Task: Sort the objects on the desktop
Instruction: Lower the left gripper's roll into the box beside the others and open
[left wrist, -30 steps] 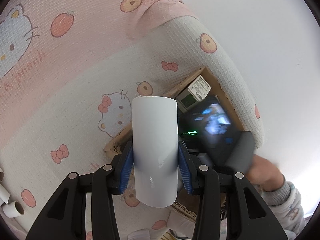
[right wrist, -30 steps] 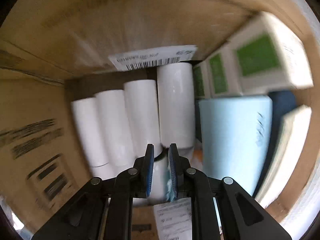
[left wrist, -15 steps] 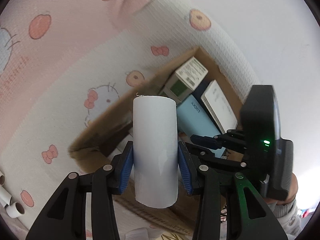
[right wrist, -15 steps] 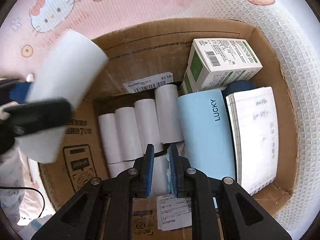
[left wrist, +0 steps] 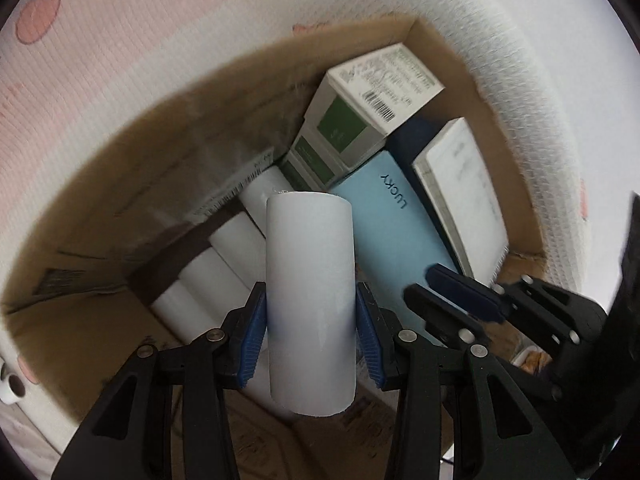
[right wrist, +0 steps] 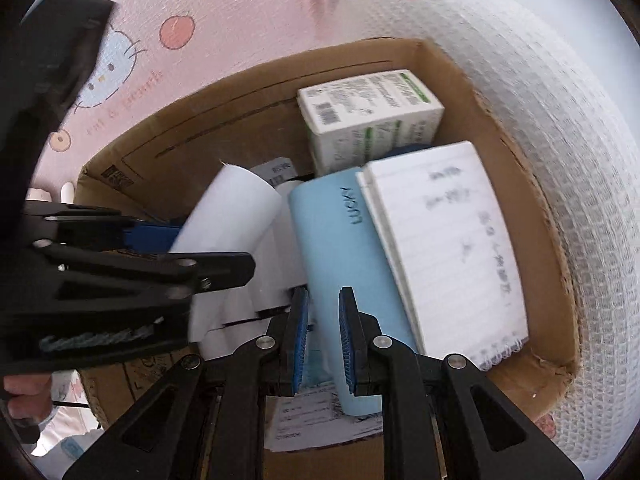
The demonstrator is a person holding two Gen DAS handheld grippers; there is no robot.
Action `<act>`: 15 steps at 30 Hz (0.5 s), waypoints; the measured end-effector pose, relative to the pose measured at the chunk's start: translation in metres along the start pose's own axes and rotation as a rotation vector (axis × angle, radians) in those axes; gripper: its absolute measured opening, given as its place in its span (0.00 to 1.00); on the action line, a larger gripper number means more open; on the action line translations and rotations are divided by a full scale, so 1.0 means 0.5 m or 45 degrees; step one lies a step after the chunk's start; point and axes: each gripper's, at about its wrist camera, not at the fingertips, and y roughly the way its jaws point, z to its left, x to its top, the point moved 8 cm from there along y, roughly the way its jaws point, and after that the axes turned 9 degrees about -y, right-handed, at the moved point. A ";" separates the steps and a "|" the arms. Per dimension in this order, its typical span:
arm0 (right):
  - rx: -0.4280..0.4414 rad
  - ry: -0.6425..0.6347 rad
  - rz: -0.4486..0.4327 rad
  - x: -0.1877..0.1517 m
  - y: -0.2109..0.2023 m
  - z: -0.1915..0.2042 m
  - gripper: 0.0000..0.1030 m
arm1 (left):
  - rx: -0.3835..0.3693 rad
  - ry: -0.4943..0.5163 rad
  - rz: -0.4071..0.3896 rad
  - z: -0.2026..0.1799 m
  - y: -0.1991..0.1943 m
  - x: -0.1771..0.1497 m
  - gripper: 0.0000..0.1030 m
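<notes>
My left gripper (left wrist: 311,310) is shut on a white paper roll (left wrist: 310,292) and holds it over the open cardboard box (left wrist: 100,184), above a row of white rolls (left wrist: 208,280) lying inside. The held roll also shows in the right wrist view (right wrist: 228,220) with the left gripper (right wrist: 208,256). My right gripper (right wrist: 323,316) is nearly shut and empty, above the box's near side, in front of the light blue LUCKY book (right wrist: 336,248). It appears at the right of the left wrist view (left wrist: 444,300).
The box (right wrist: 192,128) also holds a green and white carton (right wrist: 368,116), a white lined notebook (right wrist: 444,244) and a dark blue item under the carton. The box sits on a pink and white Hello Kitty cloth (right wrist: 224,12). Cardboard tubes (left wrist: 10,384) lie at far left.
My left gripper has carried the roll forward and down over the box. My right gripper has pulled up and back out of the box, staying nearly shut and empty.
</notes>
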 end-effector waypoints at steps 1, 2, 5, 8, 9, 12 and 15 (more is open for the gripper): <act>-0.002 0.002 -0.003 -0.004 -0.001 -0.007 0.12 | 0.017 -0.016 0.007 0.002 0.008 0.001 0.45; -0.001 0.002 -0.005 -0.007 -0.002 -0.011 0.12 | 0.032 -0.029 0.010 0.004 0.015 0.003 0.45; 0.000 0.006 -0.014 -0.014 -0.003 -0.026 0.12 | 0.086 -0.109 -0.016 0.023 0.032 0.012 0.45; 0.005 0.013 -0.016 -0.019 -0.001 -0.038 0.12 | 0.076 -0.234 -0.028 0.045 0.042 0.019 0.45; 0.010 0.012 -0.020 -0.019 -0.001 -0.040 0.12 | 0.059 -0.283 -0.026 0.052 0.046 0.020 0.45; 0.027 0.010 -0.023 -0.020 -0.004 -0.046 0.12 | 0.013 -0.439 -0.002 0.072 0.061 0.016 0.45; 0.024 0.001 -0.026 -0.019 -0.007 -0.049 0.12 | 0.008 -0.547 -0.031 0.088 0.069 0.011 0.45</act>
